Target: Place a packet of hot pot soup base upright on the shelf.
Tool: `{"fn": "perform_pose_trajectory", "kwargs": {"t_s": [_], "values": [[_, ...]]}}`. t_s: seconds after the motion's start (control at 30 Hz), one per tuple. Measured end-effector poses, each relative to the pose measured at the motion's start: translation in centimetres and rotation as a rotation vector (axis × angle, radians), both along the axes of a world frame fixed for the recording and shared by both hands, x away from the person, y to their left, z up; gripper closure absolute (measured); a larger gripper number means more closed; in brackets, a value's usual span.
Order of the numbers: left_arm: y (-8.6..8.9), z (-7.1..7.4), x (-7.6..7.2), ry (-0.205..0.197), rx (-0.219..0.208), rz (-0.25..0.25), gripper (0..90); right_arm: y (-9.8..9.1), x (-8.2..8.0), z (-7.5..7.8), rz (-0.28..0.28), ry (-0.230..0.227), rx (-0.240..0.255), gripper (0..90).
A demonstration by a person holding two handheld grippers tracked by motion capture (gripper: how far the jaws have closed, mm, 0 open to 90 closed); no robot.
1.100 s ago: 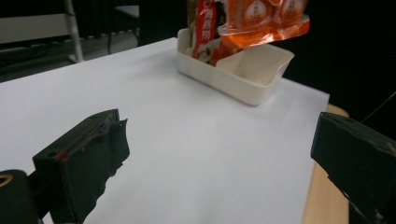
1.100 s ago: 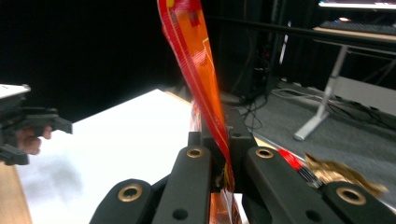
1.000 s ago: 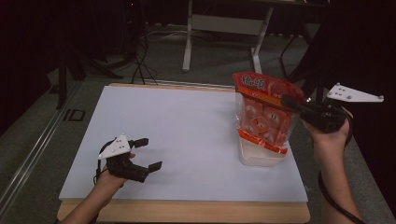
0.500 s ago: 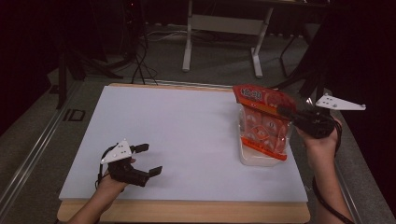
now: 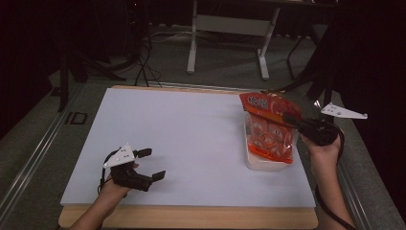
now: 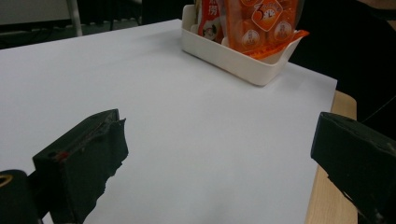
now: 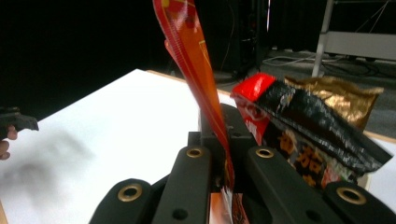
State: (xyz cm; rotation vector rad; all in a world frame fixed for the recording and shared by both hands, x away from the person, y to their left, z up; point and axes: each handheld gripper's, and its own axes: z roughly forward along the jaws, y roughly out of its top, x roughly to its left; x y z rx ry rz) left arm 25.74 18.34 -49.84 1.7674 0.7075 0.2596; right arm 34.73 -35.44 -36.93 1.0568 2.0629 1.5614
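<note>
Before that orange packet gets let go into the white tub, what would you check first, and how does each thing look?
1. Right tool clamped on the orange snack packet: ok.
2. Packet's bottom inside the white tub: ok.
3. Packet fully seated: cannot tell.
4. Black-and-red packet already in the tub leaves room: cannot tell.
5. Left tool open and well away from the tub: ok.
6. Tub fully on the white table: ok.

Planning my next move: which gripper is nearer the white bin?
Right. The right gripper is at the white bin, clamping the orange snack bag standing in it. The left gripper, jaws open, sits across the table at the near-left edge.
</note>
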Motion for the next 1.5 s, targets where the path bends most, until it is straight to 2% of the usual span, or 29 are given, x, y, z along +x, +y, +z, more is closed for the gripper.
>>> {"fn": "perform_pose_trajectory", "kwargs": {"t_s": [0.1,0.27,0.57,0.63,0.73,0.87,0.97,1.07,1.17,1.23,1.27,1.3,1.37,1.5], "values": [[0.0,0.0,0.0,0.001,0.003,-0.004,2.5,0.0,0.2,-1.0,-0.002,0.018,0.001,90.0],[0.0,-0.3,0.1,0.009,-0.001,0.001,2.5,-1.0,0.2,-1.9,-0.015,0.025,0.041,90.0],[-0.3,-0.6,0.1,0.01,0.019,-0.013,2.5,-1.8,-0.2,-3.4,-0.045,0.032,0.003,90.0],[-0.4,-0.7,0.1,0.013,0.019,-0.011,2.5,-2.0,-0.2,-4.0,-0.038,0.034,0.028,90.0],[-0.4,-0.8,0.2,0.017,0.019,-0.013,2.5,-2.1,-0.4,-4.2,-0.039,0.027,0.028,89.9],[-0.4,-0.7,0.1,0.013,0.018,-0.014,2.5,-1.8,-0.5,-3.7,-0.051,0.032,0.0,88.0],[-0.3,-0.7,0.2,0.017,0.017,-0.009,2.5,-1.8,-0.5,-3.4,-0.056,0.045,0.009,76.6],[-0.2,-0.8,0.2,0.022,0.011,-0.006,2.5,-1.6,-0.8,-2.6,-0.067,0.035,0.01,69.7],[-0.3,-0.9,0.2,0.021,0.011,-0.009,2.5,-1.0,-1.3,-1.2,-0.066,0.004,-0.008,59.5],[-0.4,-0.9,0.2,0.025,0.002,-0.007,2.5,-0.5,-1.7,-0.2,-0.057,-0.017,-0.01,54.7],[-0.4,-0.9,0.2,0.025,0.002,-0.007,2.5,-0.5,-1.7,-0.2,-0.057,-0.017,-0.01,54.7],[-0.4,-0.9,0.1,0.025,0.002,-0.007,2.5,0.1,-2.0,0.8,-0.048,-0.047,-0.02,50.3],[-0.3,-0.9,0.1,0.026,0.004,-0.009,2.5,0.6,-2.4,1.8,-0.036,-0.077,-0.018,46.3],[-0.1,-0.9,-0.1,0.024,0.003,-0.005,2.5,1.7,-3.0,3.4,-0.01,-0.114,-0.022,37.9]]}}
